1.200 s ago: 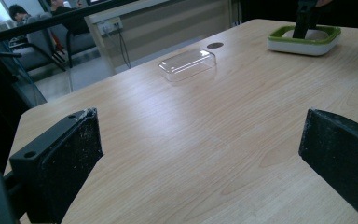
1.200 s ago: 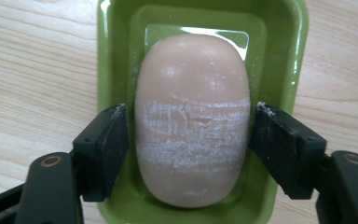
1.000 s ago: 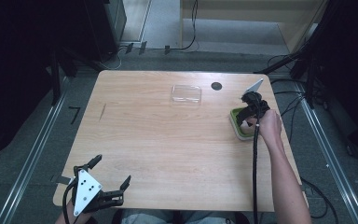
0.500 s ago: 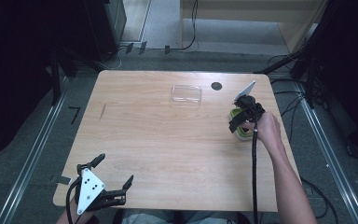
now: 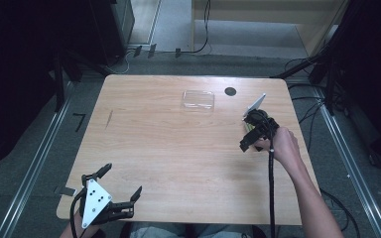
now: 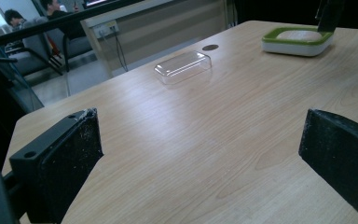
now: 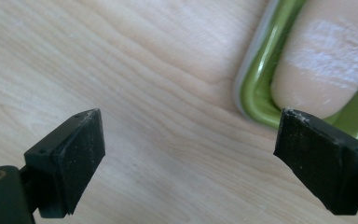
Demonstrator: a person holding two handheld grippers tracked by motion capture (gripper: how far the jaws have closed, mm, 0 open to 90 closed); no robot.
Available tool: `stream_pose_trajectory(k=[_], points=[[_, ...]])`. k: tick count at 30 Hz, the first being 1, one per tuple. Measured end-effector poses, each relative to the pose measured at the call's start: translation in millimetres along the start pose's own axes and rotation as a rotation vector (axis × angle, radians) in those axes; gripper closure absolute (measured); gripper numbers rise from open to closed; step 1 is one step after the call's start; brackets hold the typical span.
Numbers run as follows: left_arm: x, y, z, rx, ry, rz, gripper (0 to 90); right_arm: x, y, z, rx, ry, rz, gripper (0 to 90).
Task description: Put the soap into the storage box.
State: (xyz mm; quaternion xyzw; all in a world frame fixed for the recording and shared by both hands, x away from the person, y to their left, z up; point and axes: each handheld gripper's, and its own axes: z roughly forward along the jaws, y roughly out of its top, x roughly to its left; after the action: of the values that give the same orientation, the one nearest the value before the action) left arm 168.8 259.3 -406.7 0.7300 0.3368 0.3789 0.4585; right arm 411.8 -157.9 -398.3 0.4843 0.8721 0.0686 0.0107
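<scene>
1. Jaws of the right gripper (image 7: 189,158) stand spread wide and released, holding nothing, just above the tabletop (image 7: 135,70).
2. Seen in the right gripper view, a green-rimmed dish (image 7: 256,93) with a pale inside lies at about two o'clock from the gap, its corner just beside the right-hand jaw.
3. From the high view, the right gripper (image 5: 250,136) sits at roughly three o'clock on the tabletop (image 5: 178,148), held by the person's right hand (image 5: 280,146).
4. Left gripper (image 5: 121,191) rests at the seven o'clock corner of the tabletop, also released and empty, well apart from the right one.
5. Along the left gripper view, a clear plastic lid (image 6: 183,66) lies far ahead at twelve o'clock, a small dark round spot (image 6: 209,47) beyond it, and the dish (image 6: 298,41) at one o'clock.
</scene>
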Motion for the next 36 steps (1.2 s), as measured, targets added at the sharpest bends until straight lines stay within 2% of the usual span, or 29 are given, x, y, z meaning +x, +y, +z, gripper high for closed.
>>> stream_pose_trajectory(k=[12, 29, 36], points=[[0.0, -0.1, 0.0, 0.000, -0.001, 0.001, 0.0, 35.0, -17.5, 4.1, 0.031, -0.001, -0.086, 7.9], [-0.4, 0.3, 0.3, 0.004, -0.001, 0.004, 0.0, 68.4, -48.1, 22.2, 0.060, 0.007, -0.172, 8.4], [-0.6, 0.4, 0.7, 0.002, -0.005, 0.008, 0.0, 83.8, -62.5, 34.0, 0.099, 0.019, -0.208, 8.6]])
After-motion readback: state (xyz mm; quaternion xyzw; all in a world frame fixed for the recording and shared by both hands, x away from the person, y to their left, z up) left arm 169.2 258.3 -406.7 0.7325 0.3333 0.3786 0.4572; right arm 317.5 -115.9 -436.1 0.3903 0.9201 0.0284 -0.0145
